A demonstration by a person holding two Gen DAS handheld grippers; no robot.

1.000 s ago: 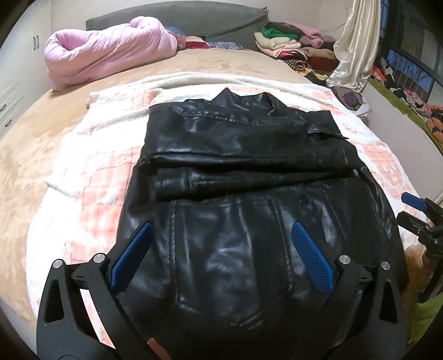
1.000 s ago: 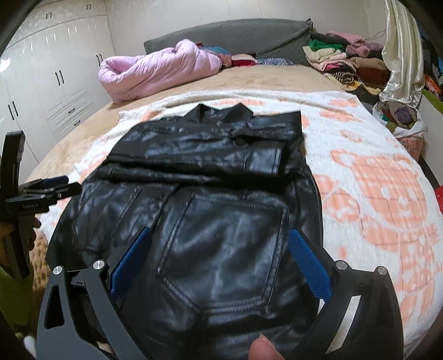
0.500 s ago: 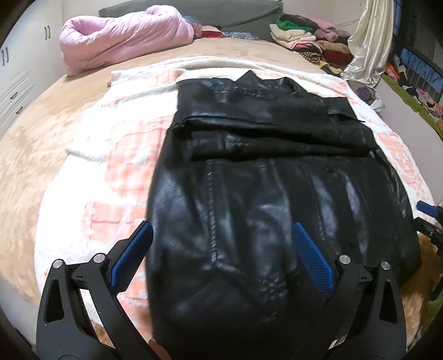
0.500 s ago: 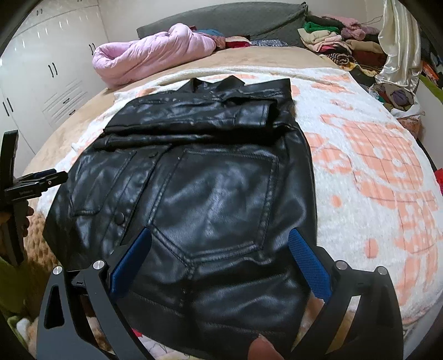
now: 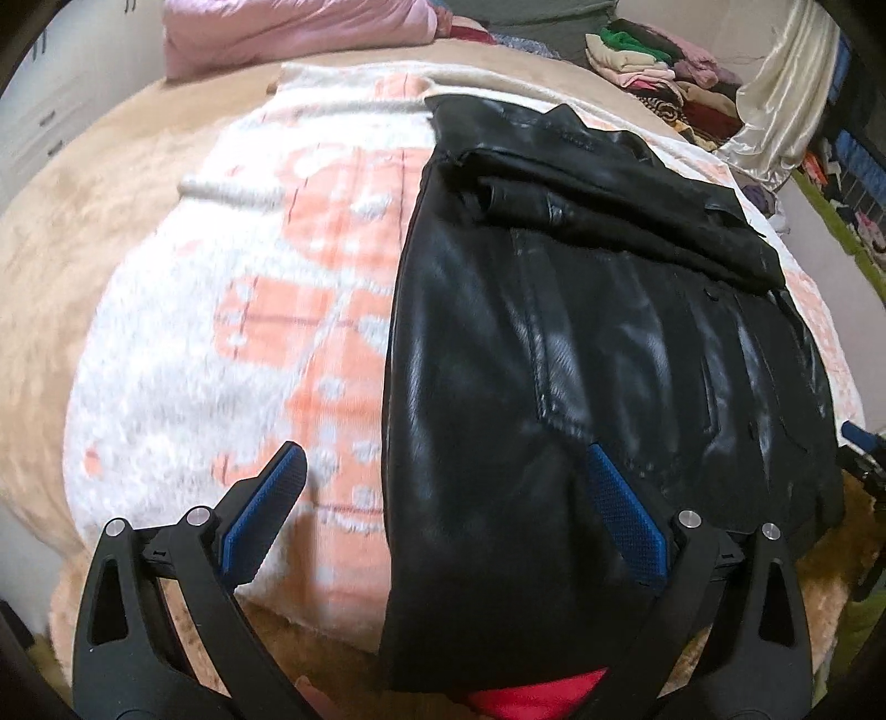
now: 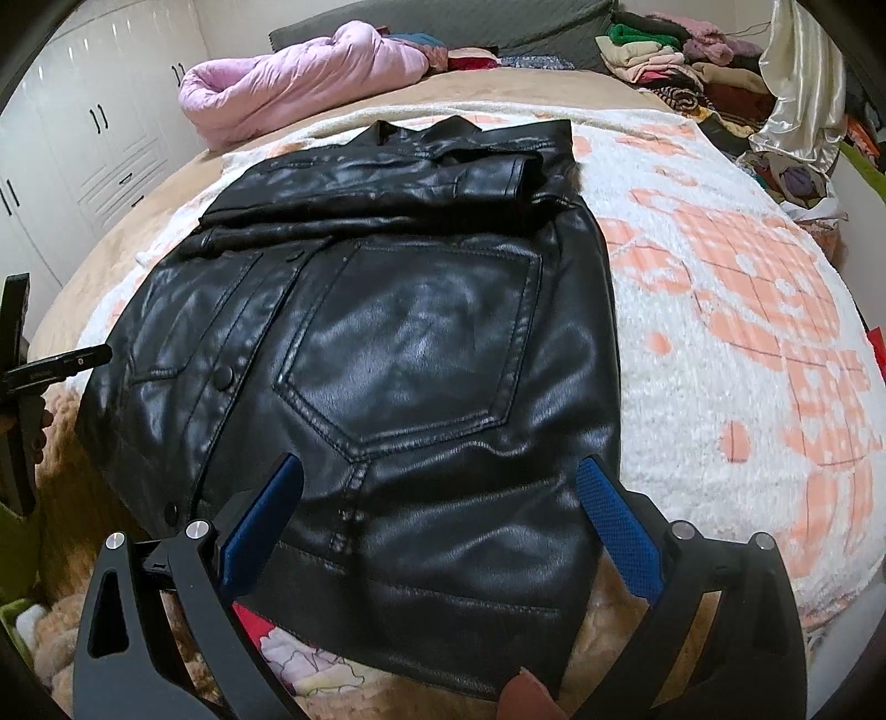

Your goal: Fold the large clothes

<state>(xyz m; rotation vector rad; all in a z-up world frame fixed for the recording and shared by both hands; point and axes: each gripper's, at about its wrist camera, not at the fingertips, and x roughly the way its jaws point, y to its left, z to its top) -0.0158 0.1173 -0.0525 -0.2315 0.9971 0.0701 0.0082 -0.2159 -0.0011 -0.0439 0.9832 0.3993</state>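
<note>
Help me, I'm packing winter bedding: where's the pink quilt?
Right wrist view, upper left: the pink quilt lies bunched at the bed's far end, beyond the black leather jacket.

Bedroom, indoor light, glare on glossy doors. White wardrobe [image 6: 83, 144] with dark handles along the wall at 9 to 10 o'clock in the right wrist view. Wide bed [image 6: 99, 249] under a tan plush cover, topped by a white blanket [image 6: 720, 310] with orange checks. Grey headboard [image 6: 470, 27] at 12 o'clock; pink quilt [image 6: 299, 83] bundled just in front of it, toward 11. Pile of folded clothes [image 6: 664, 61] at 1 o'clock, cream satin cloth [image 6: 803, 83] hanging beside it at 2. Same pile [image 5: 653, 72] and satin cloth [image 5: 786, 105] at 1 to 2 o'clock in the left wrist view.
</note>
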